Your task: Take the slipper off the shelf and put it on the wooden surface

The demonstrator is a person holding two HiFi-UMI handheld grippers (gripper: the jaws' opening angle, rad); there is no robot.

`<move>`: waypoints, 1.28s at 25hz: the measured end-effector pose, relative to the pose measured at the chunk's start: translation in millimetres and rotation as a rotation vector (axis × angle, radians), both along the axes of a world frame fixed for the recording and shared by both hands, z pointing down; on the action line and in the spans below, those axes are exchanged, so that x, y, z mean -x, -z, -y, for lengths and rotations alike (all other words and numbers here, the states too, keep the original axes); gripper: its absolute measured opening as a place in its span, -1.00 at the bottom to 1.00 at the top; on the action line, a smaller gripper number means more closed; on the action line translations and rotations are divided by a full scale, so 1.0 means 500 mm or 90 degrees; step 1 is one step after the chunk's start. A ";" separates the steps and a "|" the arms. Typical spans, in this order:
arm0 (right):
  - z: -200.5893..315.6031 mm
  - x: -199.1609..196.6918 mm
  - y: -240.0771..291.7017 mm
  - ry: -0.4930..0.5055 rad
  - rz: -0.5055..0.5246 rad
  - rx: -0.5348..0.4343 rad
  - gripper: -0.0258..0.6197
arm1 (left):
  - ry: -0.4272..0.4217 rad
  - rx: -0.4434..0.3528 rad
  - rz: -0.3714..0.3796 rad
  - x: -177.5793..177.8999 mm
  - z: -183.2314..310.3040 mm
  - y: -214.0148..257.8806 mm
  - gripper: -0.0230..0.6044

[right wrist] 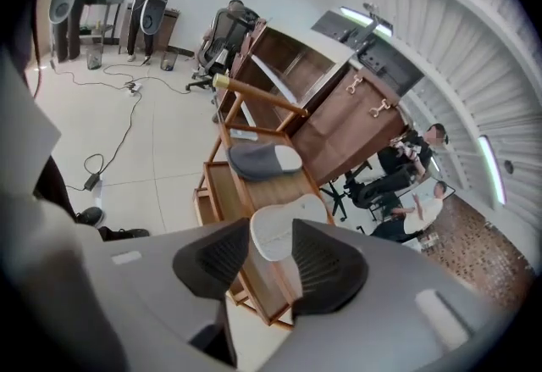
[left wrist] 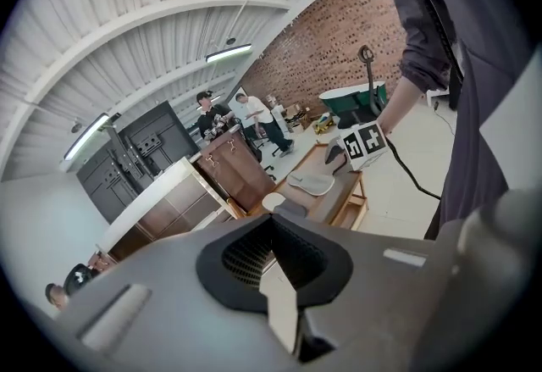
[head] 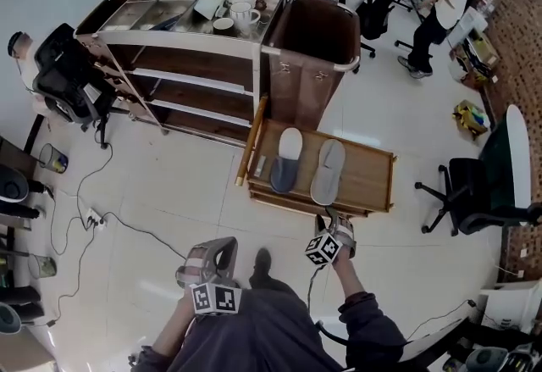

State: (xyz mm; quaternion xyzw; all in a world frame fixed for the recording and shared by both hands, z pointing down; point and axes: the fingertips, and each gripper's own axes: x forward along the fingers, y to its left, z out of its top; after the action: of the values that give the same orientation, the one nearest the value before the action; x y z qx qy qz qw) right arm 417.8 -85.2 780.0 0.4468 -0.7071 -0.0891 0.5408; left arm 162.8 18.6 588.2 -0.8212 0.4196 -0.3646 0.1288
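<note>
Two slippers lie side by side on the low wooden cart (head: 369,178): a dark grey one with a white insole (head: 286,160) on the left and a pale grey one (head: 328,171) on the right. My right gripper (head: 335,236) hovers at the cart's near edge, just short of the pale slipper, open and holding nothing. In the right gripper view the pale slipper (right wrist: 286,228) shows beyond the gap between the pads (right wrist: 222,258), untouched, and the dark slipper (right wrist: 262,160) lies farther off. My left gripper (head: 208,263) hangs low near my body, its jaws together and empty.
A steel shelf rack (head: 196,84) with cups and dishes on top stands behind the cart. A tall brown bin (head: 315,38) stands beside it. Office chairs (head: 66,74) and cables lie to the left, another chair (head: 474,192) to the right. People sit at the back right.
</note>
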 end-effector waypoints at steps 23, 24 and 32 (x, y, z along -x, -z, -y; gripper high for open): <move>-0.667 0.258 0.386 -0.079 0.062 -0.183 -0.82 | -0.157 0.004 -0.032 0.041 -0.449 -0.019 -0.87; -0.681 0.267 0.388 -0.078 0.066 -0.184 -0.83 | -0.157 0.007 -0.032 0.044 -0.460 -0.021 -0.87; -0.708 0.294 0.418 -0.044 0.071 -0.214 -0.87 | -0.148 -0.001 -0.030 0.052 -0.494 -0.018 -0.87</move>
State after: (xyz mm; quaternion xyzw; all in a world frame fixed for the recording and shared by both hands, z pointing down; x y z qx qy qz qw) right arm 270.9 269.1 571.0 0.5590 -0.6953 -0.1625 0.4215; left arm 137.1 265.7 597.2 -0.8726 0.3249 -0.3274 0.1607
